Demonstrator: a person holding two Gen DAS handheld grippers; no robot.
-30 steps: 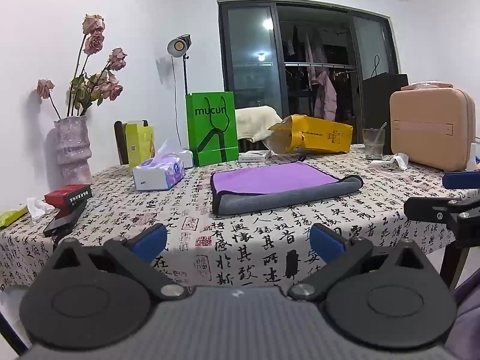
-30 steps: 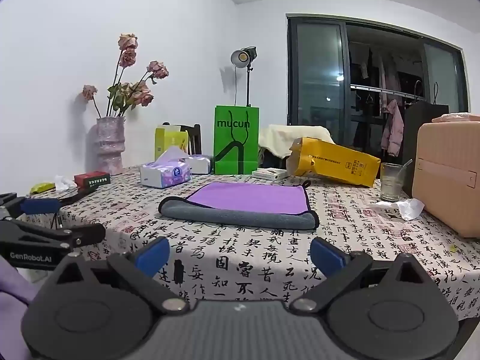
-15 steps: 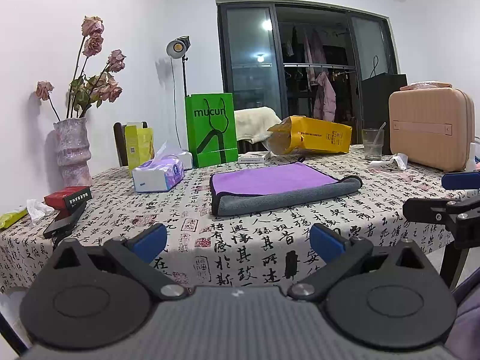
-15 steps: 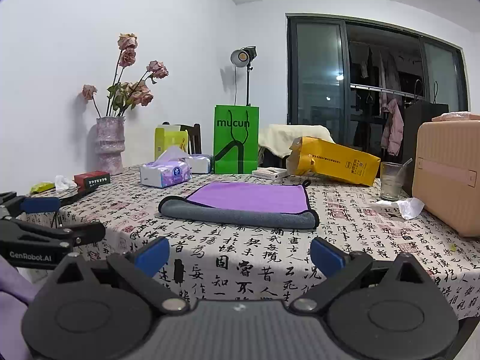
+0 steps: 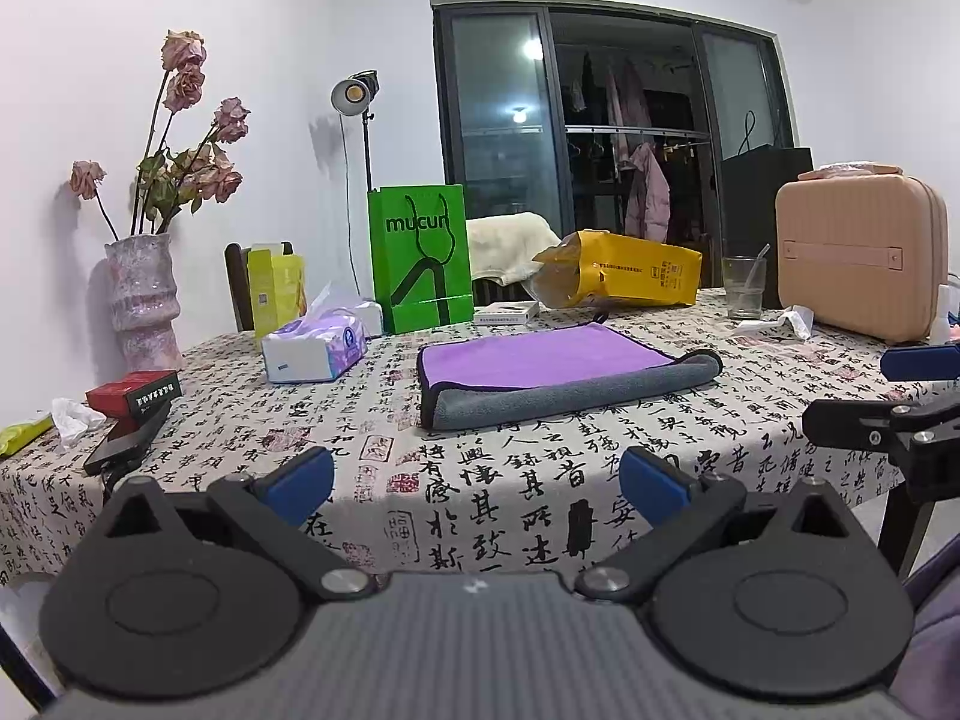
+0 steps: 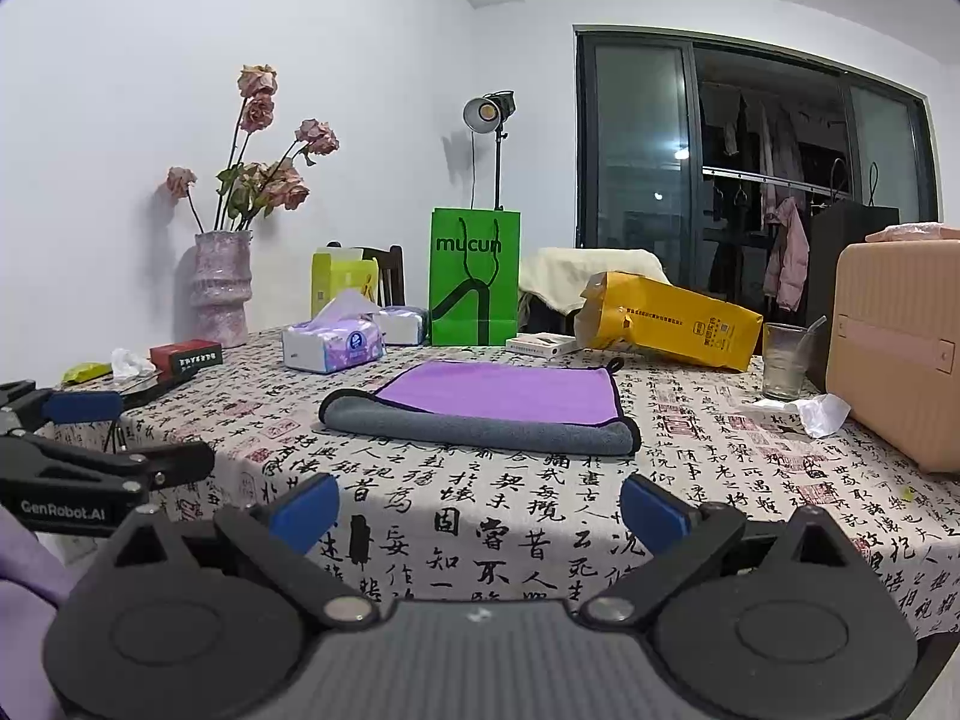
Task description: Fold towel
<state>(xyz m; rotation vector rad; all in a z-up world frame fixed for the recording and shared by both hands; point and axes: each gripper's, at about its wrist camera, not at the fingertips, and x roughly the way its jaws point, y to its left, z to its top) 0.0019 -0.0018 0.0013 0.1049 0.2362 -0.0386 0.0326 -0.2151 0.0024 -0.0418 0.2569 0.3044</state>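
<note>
Both fisheye cameras sit low, just off the near edge of the table [image 5: 498,516], looking level across it toward the far edge and the dark window [image 5: 600,138] behind. The left wrist view stands toward the near left corner, the right wrist view toward the near right. They share most of the tabletop (the towel [image 5: 558,369] [image 6: 492,405] lies mid-table in both), and each catches the other's gripper at its inner margin: right gripper [image 5: 888,396], left gripper [image 6: 72,432].
</note>
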